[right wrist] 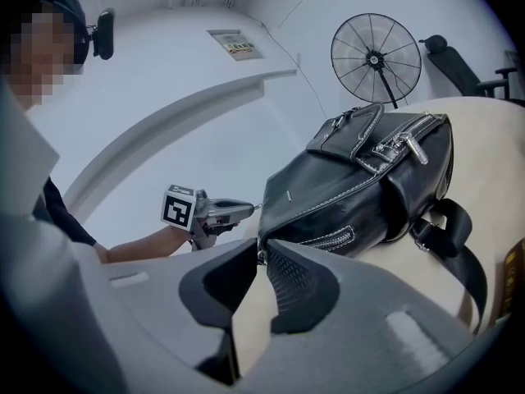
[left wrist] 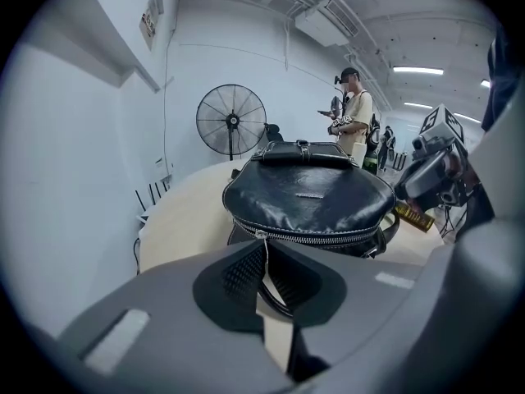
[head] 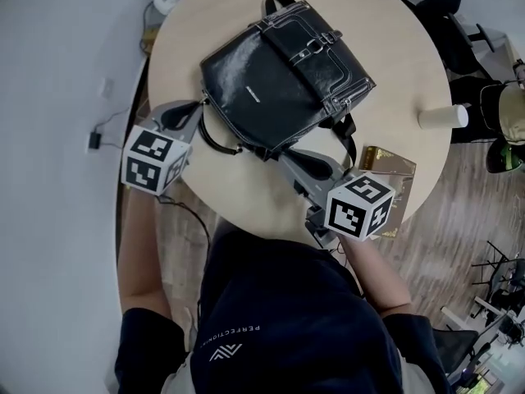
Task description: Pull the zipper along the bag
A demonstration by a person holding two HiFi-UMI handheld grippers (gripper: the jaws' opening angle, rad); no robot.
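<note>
A black leather bag lies on the round pale table. Its silver zipper runs along the side facing the left gripper view. My left gripper sits at the bag's left end, shut on the thin metal zipper pull, which hangs from the slider between the pads. My right gripper is at the bag's near corner. Its jaw tips pinch the bag's edge. In the right gripper view the left gripper touches the bag's far end.
A paper cup stands at the table's right edge. A gold-brown box lies beside my right gripper. A standing fan and a person are beyond the table. Office chairs stand at the right, cables along the left wall.
</note>
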